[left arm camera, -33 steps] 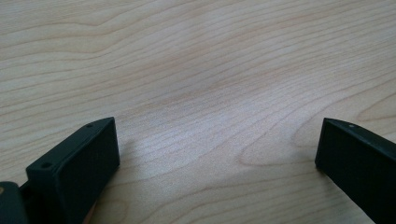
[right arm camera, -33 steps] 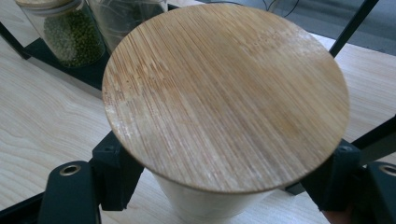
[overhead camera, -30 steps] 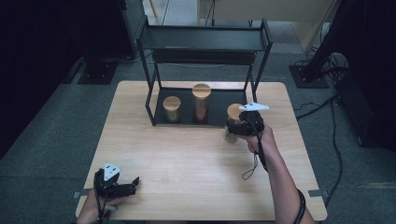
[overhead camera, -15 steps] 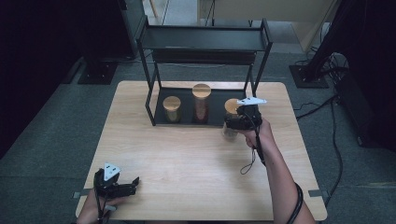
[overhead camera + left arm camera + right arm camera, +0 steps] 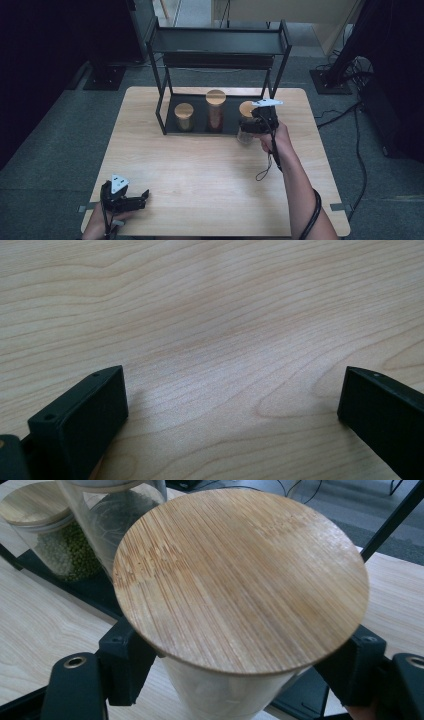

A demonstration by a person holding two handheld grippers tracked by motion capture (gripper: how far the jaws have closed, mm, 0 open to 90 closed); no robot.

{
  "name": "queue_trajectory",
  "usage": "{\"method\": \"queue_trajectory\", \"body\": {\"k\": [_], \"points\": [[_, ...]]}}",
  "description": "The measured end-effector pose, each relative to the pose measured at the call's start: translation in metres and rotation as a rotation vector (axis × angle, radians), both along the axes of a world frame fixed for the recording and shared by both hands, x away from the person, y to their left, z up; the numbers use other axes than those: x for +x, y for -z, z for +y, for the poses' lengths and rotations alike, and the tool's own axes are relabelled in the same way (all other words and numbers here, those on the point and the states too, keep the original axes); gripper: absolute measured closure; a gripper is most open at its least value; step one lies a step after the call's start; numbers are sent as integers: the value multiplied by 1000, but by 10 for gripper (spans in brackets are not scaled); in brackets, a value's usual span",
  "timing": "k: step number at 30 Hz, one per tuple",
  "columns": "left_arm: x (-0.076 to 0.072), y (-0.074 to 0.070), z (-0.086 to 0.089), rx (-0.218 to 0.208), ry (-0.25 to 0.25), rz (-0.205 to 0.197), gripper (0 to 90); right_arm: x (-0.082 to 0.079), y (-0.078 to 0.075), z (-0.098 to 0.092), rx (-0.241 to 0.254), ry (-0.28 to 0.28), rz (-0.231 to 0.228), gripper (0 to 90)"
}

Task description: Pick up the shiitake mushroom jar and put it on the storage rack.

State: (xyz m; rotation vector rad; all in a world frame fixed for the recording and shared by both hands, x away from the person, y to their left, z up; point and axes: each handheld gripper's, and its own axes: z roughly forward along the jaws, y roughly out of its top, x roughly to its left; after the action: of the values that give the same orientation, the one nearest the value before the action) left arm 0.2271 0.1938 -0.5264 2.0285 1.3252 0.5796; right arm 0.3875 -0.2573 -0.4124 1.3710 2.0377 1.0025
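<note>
right tool [image 5: 240, 655] clamped on bamboo-lidded jar [image 5: 242, 580] by rack [image 5: 218, 45] | left tool [image 5: 232, 390] spread wide, resting low over table [image 5: 210, 175]

Your table [image 5: 200, 160] is pale wood with wavy grain, seen close between the black jaws in your left gripper view. The rack [image 5: 217, 42] is black. Three jars carry tan bamboo lids; the lid [image 5: 240, 575] in your right gripper view shows fine straight streaks, lighter at one side. The short jar [image 5: 55, 545] holds green beans, the tall jar [image 5: 215, 111] something reddish-brown. The floor [image 5: 55, 130] is dark grey.
</note>
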Motion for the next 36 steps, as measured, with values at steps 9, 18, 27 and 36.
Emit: {"method": "queue_trajectory", "body": {"k": [9, 18, 27, 36], "points": [[0, 0, 0, 0, 0, 0, 0, 14, 0, 4, -5, 7, 8, 247], [0, 0, 0, 0, 1, 0, 0, 30, -2, 8, -16, 13, 14, 247], [0, 0, 0, 0, 2, -1, 0, 42, 1, 10, -15, 31, 13, 247], [1, 0, 0, -1, 5, -1, 0, 48, 7, 10, -28, 42, 8, 246]]}}
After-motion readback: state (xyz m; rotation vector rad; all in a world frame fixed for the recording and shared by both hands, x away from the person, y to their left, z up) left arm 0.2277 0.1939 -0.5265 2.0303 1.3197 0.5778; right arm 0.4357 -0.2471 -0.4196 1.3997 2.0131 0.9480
